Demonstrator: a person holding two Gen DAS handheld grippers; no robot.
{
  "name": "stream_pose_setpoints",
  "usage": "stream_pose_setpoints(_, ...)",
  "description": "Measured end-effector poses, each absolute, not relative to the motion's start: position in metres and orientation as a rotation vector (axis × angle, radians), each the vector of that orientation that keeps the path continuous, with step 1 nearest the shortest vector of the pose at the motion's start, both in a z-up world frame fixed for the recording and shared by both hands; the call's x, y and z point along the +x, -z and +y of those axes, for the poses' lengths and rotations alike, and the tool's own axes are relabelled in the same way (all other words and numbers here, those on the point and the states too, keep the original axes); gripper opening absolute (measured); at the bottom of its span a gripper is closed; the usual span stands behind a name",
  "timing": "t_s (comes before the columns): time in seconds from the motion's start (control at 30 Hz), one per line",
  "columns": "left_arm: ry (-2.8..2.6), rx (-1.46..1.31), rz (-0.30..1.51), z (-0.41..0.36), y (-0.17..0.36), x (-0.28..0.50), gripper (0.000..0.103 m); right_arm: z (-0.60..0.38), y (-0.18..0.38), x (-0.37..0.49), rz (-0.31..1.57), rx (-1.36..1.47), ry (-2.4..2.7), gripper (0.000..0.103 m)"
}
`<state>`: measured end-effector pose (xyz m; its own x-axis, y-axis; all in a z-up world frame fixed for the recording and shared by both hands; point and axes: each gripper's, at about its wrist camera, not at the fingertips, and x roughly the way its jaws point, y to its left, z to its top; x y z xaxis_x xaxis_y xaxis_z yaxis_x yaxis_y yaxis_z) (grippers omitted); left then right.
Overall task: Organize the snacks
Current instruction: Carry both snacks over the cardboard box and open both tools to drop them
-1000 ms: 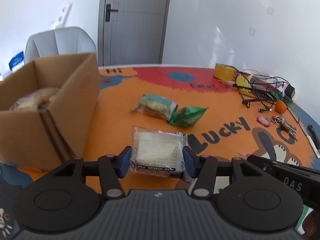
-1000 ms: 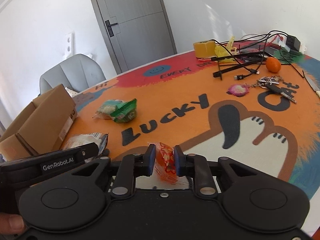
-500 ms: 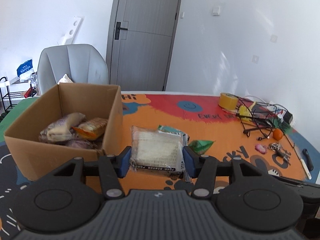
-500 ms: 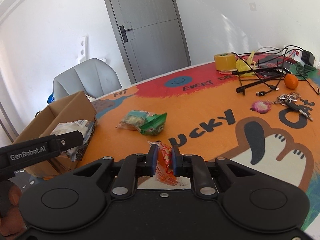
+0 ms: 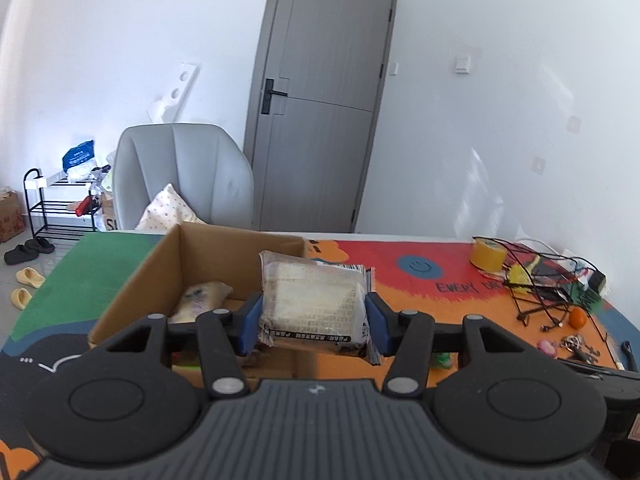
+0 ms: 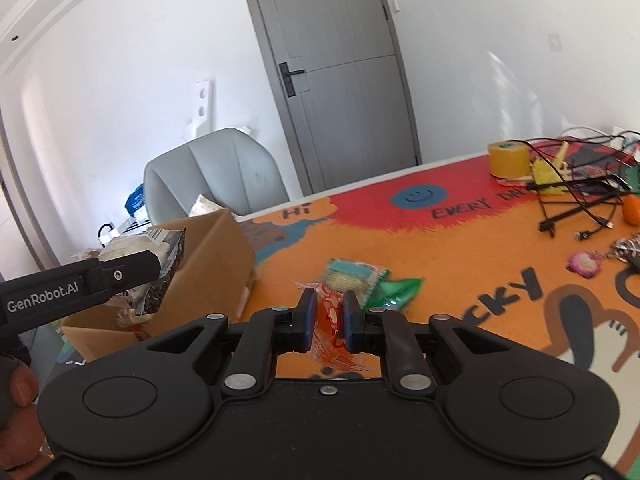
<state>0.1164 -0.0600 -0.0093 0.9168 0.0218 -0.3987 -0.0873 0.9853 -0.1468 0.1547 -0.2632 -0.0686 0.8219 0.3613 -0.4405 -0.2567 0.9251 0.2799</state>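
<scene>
My left gripper (image 5: 314, 320) is shut on a clear-wrapped pale cracker pack (image 5: 314, 304), held in the air at the near right corner of an open cardboard box (image 5: 136, 292). A pale snack bag (image 5: 204, 298) lies inside the box. My right gripper (image 6: 326, 314) is shut on a small orange-red candy packet (image 6: 330, 332), raised above the orange mat. In the right wrist view the left gripper's finger (image 6: 128, 272) and its pack (image 6: 160, 248) hang over the box (image 6: 208, 264). Two snack packs, pale-blue (image 6: 348, 276) and green (image 6: 396, 294), lie on the mat beyond.
A yellow tape roll (image 5: 486, 256), tangled black cables (image 5: 544, 280), an orange fruit (image 5: 578, 317) and keys (image 5: 576, 344) crowd the table's right side. A grey chair (image 5: 180, 176) stands behind the box. A hand (image 6: 20, 400) shows at the lower left of the right wrist view.
Both grippers rose with their packs and moved left toward the box. The left one's pack now hangs by the box's open top, whose inside has come into view.
</scene>
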Motion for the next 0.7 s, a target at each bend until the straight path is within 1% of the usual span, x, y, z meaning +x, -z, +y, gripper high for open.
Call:
stream_pose_setpoints(0.47, -0.134, -0.245, 0.429, 0.008, 0.010, 0.139, 0.055, -0.217, 0.041, 0.174, 0.466, 0.205, -0.393, 0.016)
stream_pose_setpoints(0.53, -0.150, -0.249, 0.407, 0.013, 0.010, 0.139, 0.056, -0.212, 0.039, 0.176, 0.464, 0.202, -0.400, 0.016)
stream_pose_setpoints(0.7, -0.172, -0.282, 0.395, 0.028, 0.008, 0.137, 0.057, -0.197, 0.036, 0.181, 0.464, 0.195, -0.425, 0.016)
